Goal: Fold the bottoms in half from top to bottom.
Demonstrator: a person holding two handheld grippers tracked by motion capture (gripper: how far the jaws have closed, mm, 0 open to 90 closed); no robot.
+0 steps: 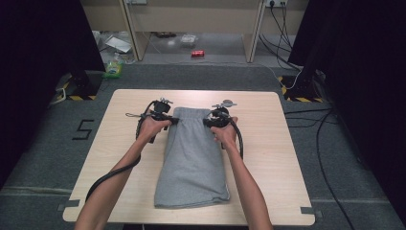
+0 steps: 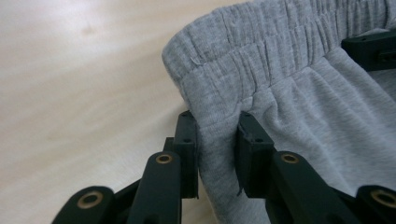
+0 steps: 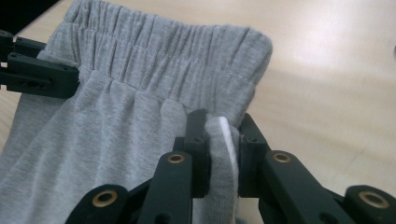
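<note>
A pair of grey shorts (image 1: 191, 158) lies folded lengthwise on the pale wooden table (image 1: 268, 143), with the elastic waistband at the far end. My left gripper (image 1: 173, 120) is shut on the waistband's left corner; in the left gripper view its jaws (image 2: 217, 126) pinch a fold of the grey fabric (image 2: 303, 107). On the right corner my right gripper (image 1: 207, 121) is shut too, and its jaws (image 3: 222, 128) squeeze bunched cloth (image 3: 130, 107) with a white inner edge showing. Each gripper view also shows the other gripper's black jaw at the opposite corner.
Bare tabletop lies on both sides of the shorts and beyond the waistband. On the floor behind the table are a green bottle (image 1: 114, 67), a red can (image 1: 197, 53) and wooden furniture legs. Cables (image 1: 316, 124) trail along the right side. Black curtains flank the area.
</note>
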